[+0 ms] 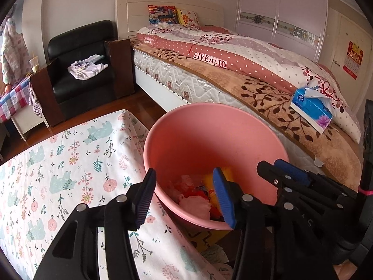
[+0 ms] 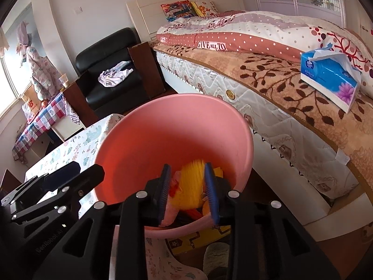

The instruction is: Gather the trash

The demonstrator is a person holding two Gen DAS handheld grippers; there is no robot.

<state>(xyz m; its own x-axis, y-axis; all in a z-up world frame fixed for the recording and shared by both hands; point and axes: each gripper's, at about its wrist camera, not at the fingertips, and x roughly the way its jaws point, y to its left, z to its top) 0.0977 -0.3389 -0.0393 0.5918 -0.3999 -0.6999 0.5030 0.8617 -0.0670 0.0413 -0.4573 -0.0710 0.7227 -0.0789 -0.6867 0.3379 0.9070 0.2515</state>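
The right gripper [image 2: 188,191] hangs low in the frame over the pink bin [image 2: 130,144], jaws part spread with a blurred yellow wrapper [image 2: 192,182] between them; whether they pinch it I cannot tell. The left gripper [image 1: 184,196], spread wide and empty, straddles the bin's near-left rim at lower centre. Trash [image 1: 193,200] lies in the bin's bottom. The floral tablecloth [image 1: 70,158] meets the bin on the left; the bed [image 1: 268,98] edge runs close along the right, a tissue box [image 1: 312,109] near that edge.

Soft daylight from the window [image 2: 9,88] at left, fisheye bending and dark vignette at edges, motion-blurred yellow trash [image 2: 192,182]
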